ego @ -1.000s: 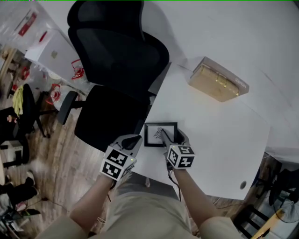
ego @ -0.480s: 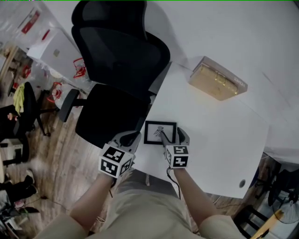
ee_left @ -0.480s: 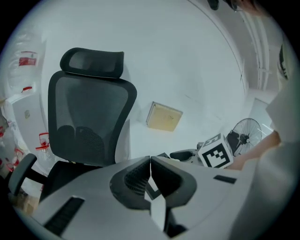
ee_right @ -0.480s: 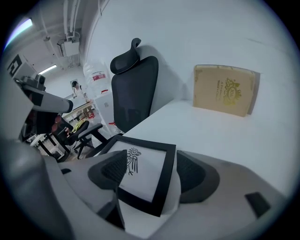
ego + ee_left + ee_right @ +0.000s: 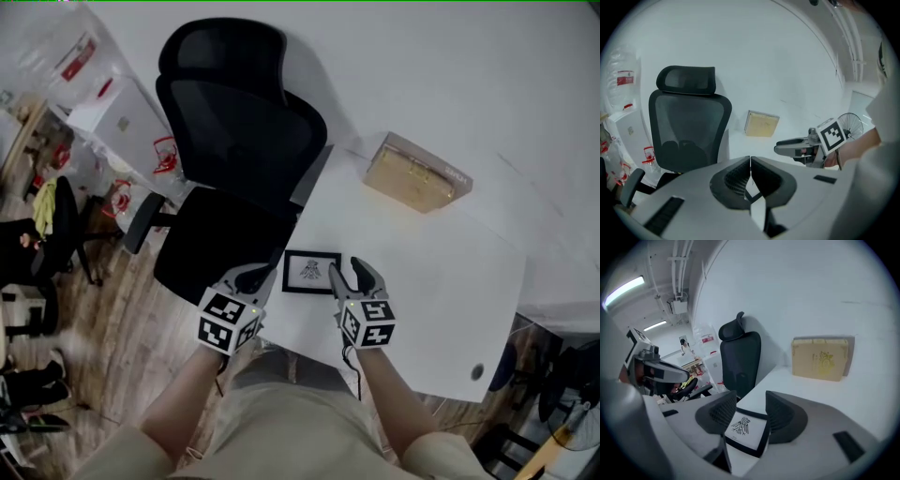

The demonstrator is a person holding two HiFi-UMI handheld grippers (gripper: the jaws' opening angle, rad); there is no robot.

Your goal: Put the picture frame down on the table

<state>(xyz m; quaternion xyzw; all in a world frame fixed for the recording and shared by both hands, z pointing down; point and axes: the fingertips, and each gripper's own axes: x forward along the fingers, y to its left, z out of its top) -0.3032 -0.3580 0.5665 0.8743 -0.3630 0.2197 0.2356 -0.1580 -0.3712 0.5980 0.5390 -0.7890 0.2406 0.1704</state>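
Picture frame [image 5: 312, 272] flat, long axis left-right; right gripper [image 5: 349, 273] jaws apart, just narrowing, empty; left gripper [image 5: 255, 276] closed.

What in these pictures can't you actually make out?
Picture frame: missing from the left gripper view; the left tool's body covers the lower picture.
Tan box: gold print too small to read in the head view, blurred in the right gripper view.
Chair: base hidden under its seat, head view.
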